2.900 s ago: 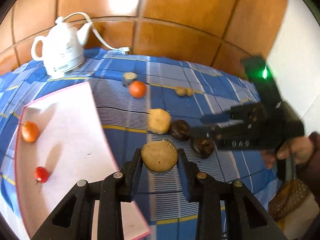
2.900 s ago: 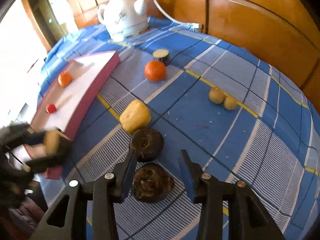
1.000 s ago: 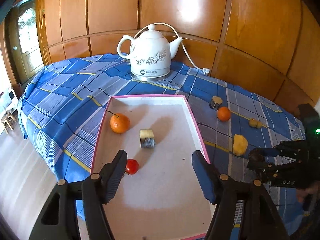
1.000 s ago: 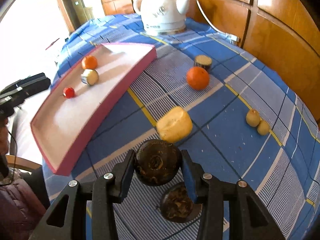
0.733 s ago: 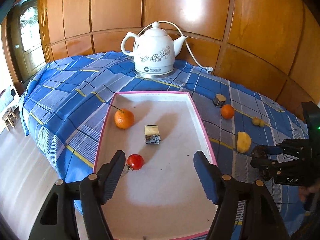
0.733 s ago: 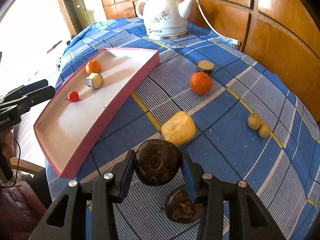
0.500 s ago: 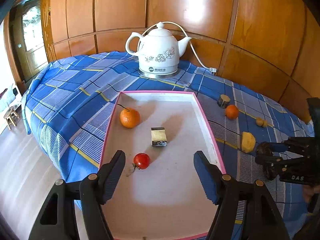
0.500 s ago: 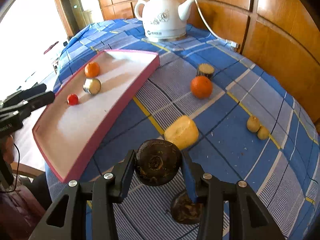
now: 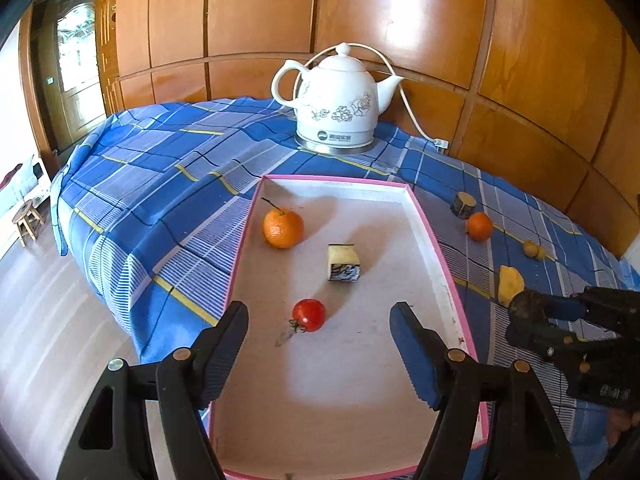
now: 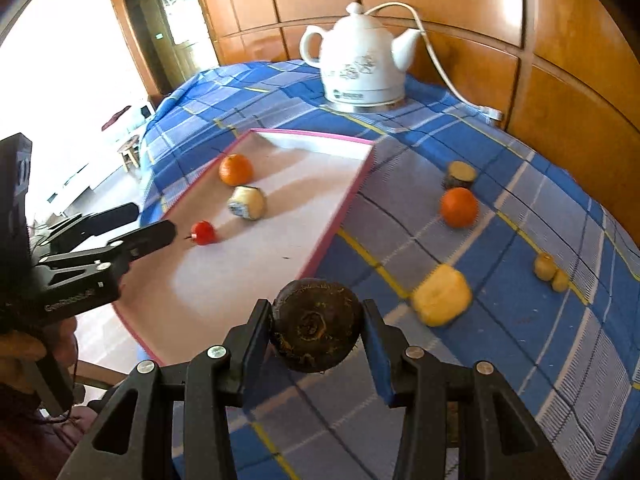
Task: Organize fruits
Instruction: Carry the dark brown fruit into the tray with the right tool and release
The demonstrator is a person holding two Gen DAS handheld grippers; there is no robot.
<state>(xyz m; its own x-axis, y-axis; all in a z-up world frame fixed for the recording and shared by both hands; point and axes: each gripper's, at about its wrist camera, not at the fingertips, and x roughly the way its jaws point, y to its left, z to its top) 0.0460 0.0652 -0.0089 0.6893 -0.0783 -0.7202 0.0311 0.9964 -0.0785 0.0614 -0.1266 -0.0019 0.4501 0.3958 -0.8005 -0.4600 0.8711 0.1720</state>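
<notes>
Left wrist view. Your left gripper (image 9: 318, 322) hangs over the near end of the pink-rimmed tray (image 9: 442, 276), jaws wide, nothing between them. Three pieces already lie in the tray: an orange (image 9: 283, 228) toward the far left corner, a cut chunk with dark skin (image 9: 343, 262) near the middle, a small tomato (image 9: 308, 315) nearer the left rim. On the checked tablecloth (image 9: 160, 184) beyond the tray's right rim, five pieces are loose: a second cut chunk (image 9: 463, 202), a second orange (image 9: 479, 226), two small pale fruits (image 9: 533, 249) touching each other, a yellow piece (image 9: 509, 284). Your right gripper (image 9: 532, 314) sits just off the tray's right rim carrying a dark round fruit (image 9: 525, 305). A white kettle (image 9: 338, 100) stands at the cloth's far edge.

Right wrist view. Your right gripper (image 10: 316, 330) is clamped on the dark round fruit (image 10: 316, 324), lifted clear of the cloth and close to the tray's near right rim (image 10: 340, 220), not yet over it. The left gripper (image 10: 132, 224) reaches in from the tray's left side, near the tomato (image 10: 203, 232).

Judgement: three fruits placed, one in transit, at least five left on the cloth. Under half done. More may lie beneath your right gripper; that patch is hidden.
</notes>
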